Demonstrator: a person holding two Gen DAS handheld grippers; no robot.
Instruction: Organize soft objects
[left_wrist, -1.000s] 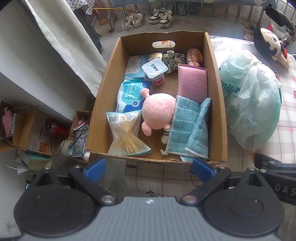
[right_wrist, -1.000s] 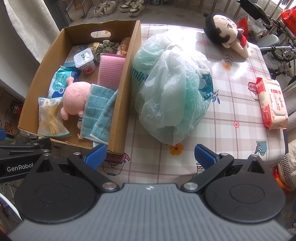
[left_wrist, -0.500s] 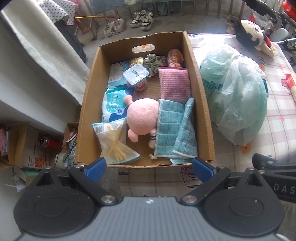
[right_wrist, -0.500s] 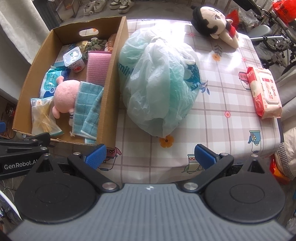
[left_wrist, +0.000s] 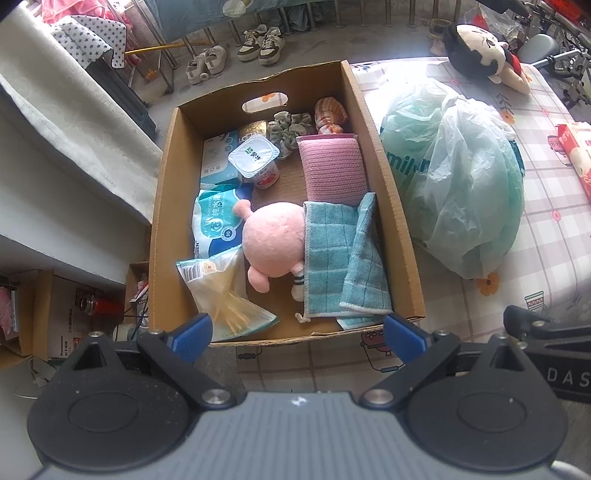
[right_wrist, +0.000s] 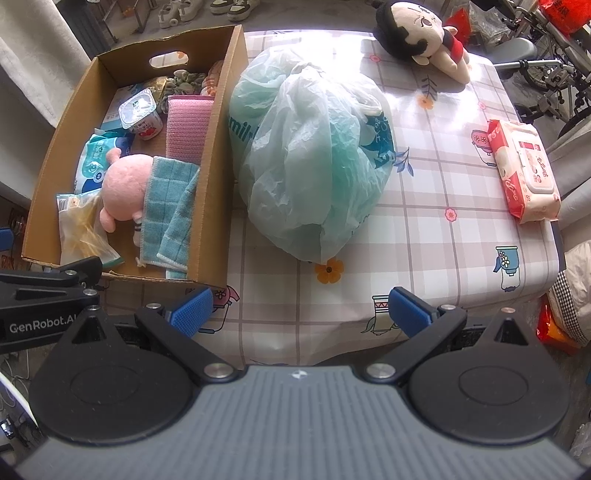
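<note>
Both tools (left_wrist: 297, 334) (right_wrist: 301, 312) farther from box (left_wrist: 402, 236)

A cardboard box (left_wrist: 384, 206) sits at the table's left edge. Inside it, a pink plush (left_wrist: 275, 242) lies face down beside a teal towel (left_wrist: 332, 266), with a folded pink cloth (left_wrist: 330, 168) behind the towel. A green plastic bag (right_wrist: 310, 155) slumps against the box's right wall. A black-haired doll (right_wrist: 424, 31) lies at the table's far side.

Table under checked, flower-printed cloth (right_wrist: 436, 192), bearing cardboard box (right_wrist: 218, 155), bulging green plastic bag (right_wrist: 314, 155) beside it, dark-haired doll (right_wrist: 424, 33), wet-wipes pack (right_wrist: 524, 170).
</note>
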